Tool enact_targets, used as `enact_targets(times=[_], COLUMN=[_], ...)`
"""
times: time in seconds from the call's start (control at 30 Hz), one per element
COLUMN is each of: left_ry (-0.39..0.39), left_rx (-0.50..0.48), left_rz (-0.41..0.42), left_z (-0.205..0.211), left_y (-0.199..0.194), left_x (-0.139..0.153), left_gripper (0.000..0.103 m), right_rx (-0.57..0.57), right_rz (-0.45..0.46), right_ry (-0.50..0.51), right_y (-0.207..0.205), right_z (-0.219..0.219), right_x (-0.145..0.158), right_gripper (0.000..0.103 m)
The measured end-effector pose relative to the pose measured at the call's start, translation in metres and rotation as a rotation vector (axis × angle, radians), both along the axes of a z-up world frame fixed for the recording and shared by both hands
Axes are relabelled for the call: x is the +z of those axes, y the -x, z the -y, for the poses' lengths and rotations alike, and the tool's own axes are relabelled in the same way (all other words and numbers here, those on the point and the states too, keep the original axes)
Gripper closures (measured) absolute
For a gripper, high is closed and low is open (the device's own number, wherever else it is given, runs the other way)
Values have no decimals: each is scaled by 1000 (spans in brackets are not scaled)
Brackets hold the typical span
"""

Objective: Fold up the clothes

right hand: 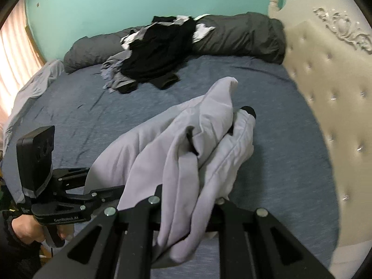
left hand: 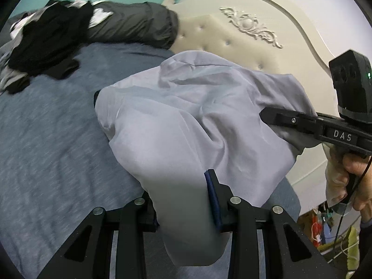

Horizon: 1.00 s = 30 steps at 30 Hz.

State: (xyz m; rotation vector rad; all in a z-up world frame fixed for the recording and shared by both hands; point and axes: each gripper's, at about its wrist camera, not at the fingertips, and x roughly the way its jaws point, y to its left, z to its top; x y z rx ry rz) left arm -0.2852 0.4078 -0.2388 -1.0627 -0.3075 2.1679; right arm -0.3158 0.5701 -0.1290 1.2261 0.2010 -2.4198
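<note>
A pale grey garment (left hand: 186,121) hangs bunched above the blue-grey bed (left hand: 51,139), held up by both grippers. In the left wrist view my left gripper (left hand: 181,183) is shut on a thick fold of it, and the cloth drapes over and hides the fingertips. My right gripper (left hand: 267,116) reaches in from the right and pinches another part. In the right wrist view the garment (right hand: 186,162) lies in folds across my right gripper (right hand: 220,130), which is shut on it with one black fingertip (right hand: 249,111) poking out. My left gripper (right hand: 109,189) enters from the left.
A heap of black and grey clothes (right hand: 153,53) lies at the far side of the bed (right hand: 81,107), against dark grey pillows (right hand: 239,37). A cream tufted headboard (right hand: 325,107) stands close on the right. A person's hand (left hand: 355,176) holds the right gripper's handle.
</note>
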Motion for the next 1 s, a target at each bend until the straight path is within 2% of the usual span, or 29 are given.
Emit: enact_targets(times=[0.23, 0.3, 0.4, 0.5, 0.6, 0.73, 0.8, 0.87, 0.97, 1.0], left_ry=[-25, -8, 29, 60, 75, 70, 88, 94, 76, 78], left_rx=[-7, -9, -20, -47, -58, -64, -69, -70, -51, -46], left_rz=[-23, -36, -48, -1, 49, 118, 126, 136, 149, 145], left_z=[-97, -122, -158, -183, -197, -203, -201, -198, -180, -174], left_y=[26, 28, 30, 30, 26, 23, 20, 19, 15, 12], left_x=[3, 1, -12, -35, -59, -85, -88, -89, -81, -76], left_gripper=[67, 67, 67, 67, 67, 63, 61, 58, 55, 54], right_rx=[-53, -70, -122, -171, -216, -275, -293, -301, -313, -320], right_rz=[-47, -54, -41, -6, 43, 94, 110, 125, 140, 136], right_ry=[-47, -60, -53, -38, -14, 14, 13, 0, 22, 25], right_y=[27, 33, 39, 40, 37, 33, 33, 31, 24, 20], right_z=[-79, -104, -140, -170, -197, -221, -226, -228, -231, -233], right_x=[3, -4, -26, -56, -93, -123, -133, -141, -140, -137], right_gripper=[91, 91, 91, 91, 91, 90, 88, 81, 71, 70])
